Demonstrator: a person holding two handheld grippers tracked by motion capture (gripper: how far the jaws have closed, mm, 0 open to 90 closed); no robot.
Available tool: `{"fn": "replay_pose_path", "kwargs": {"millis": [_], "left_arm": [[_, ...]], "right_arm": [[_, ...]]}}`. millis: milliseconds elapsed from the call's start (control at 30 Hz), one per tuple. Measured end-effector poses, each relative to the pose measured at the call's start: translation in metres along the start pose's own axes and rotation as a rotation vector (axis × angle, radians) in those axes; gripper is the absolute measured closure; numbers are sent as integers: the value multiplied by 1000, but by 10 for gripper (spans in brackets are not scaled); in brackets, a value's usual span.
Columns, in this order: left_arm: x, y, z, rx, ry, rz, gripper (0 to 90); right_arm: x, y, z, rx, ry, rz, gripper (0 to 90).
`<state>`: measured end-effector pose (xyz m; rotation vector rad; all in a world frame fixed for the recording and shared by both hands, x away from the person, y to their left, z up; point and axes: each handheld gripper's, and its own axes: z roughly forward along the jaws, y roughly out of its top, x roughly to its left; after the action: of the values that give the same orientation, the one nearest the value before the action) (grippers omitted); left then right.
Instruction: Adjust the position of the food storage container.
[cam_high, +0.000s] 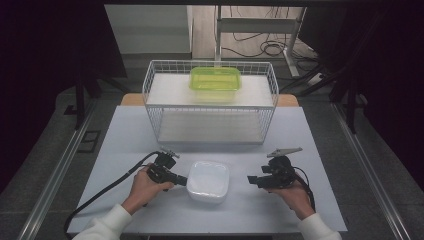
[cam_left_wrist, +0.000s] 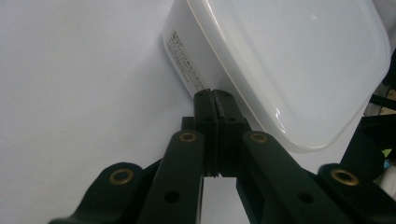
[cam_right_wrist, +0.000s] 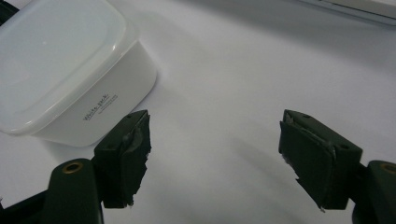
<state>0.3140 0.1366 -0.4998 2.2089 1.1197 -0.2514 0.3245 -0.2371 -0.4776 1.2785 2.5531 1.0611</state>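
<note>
The left gripper (cam_high: 181, 179) has its jaws pressed together with nothing between them, tips right at the left rim of the white lidded container (cam_high: 208, 180); whether they touch it is unclear. The container sits on the table (cam_high: 125, 135) between both hands. The right gripper (cam_high: 251, 180) holds its jaws wide apart over bare table, near the container's right side, gripping nothing

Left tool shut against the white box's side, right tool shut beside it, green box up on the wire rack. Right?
Not quite: the right tool is open, jaws wide apart in the right gripper view. The left tool is shut at the white box; the green box sits on the wire rack.
</note>
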Motion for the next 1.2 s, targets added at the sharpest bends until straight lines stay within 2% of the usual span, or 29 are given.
{"fn": "replay_pose_path", "kwargs": {"millis": [167,300,467,600,667,767,1067,1133,1200], "left_arm": [[3,1,-3,-28,10,-7,886],[5,2,-8,-61,39,-12,862],[7,0,-23,-175,76,-66,675],[7,-4,-32,-241,54,-105,510],[5,-7,-35,-252,45,-108,450],[3,-10,-40,-267,51,-95,407],[8,-16,-45,-273,33,-97,368],[7,-15,-44,-274,18,-102,363],[8,-15,-42,-271,13,-99,357]], "right_arm": [[-1,0,-2,-9,-2,9,248],[-1,0,-3,-12,-4,11,248],[-1,0,-6,-27,-4,19,240],[-1,0,-10,-51,-22,35,217],[-1,0,-12,-74,-26,40,212],[1,0,-14,-85,-10,45,206],[7,1,-16,-90,4,32,203],[7,1,-18,-97,13,42,203],[7,1,-19,-104,48,70,203]]}}
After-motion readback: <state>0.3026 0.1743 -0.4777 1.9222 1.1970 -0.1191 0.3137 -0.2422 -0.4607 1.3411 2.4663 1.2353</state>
